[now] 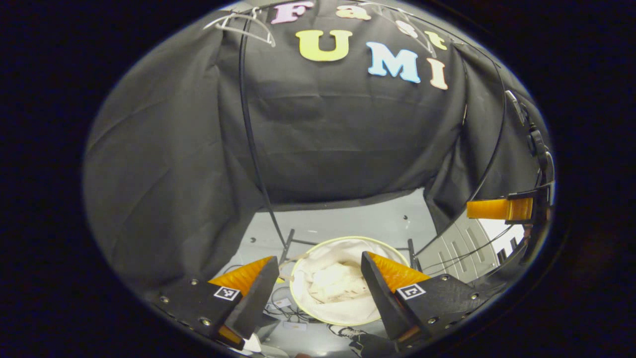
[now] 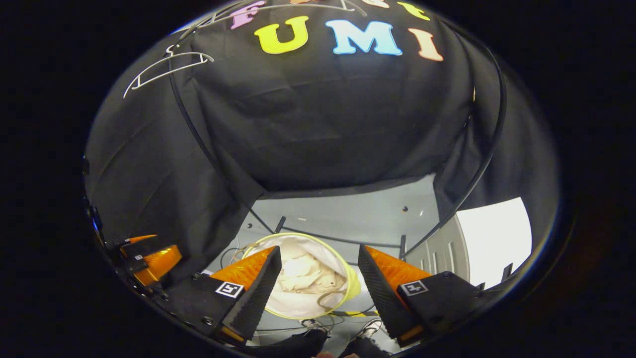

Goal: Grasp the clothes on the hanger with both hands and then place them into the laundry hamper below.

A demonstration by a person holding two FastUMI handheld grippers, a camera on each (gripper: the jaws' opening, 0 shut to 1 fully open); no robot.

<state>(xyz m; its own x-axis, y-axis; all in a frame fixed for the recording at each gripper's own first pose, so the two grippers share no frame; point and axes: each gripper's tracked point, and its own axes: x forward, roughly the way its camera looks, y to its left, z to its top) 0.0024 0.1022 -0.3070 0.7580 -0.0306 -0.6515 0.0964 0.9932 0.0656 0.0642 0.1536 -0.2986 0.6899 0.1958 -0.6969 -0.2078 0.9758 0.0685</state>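
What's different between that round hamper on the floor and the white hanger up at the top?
The laundry hamper sits low on the floor, while the white hanger hangs high on the rack's bar. The hamper holds pale crumpled clothes; the hanger is bare. The hamper is a soft round tub with a yellow-green rim; the hanger is a thin open outline. Both are light-coloured against the dark cloth.
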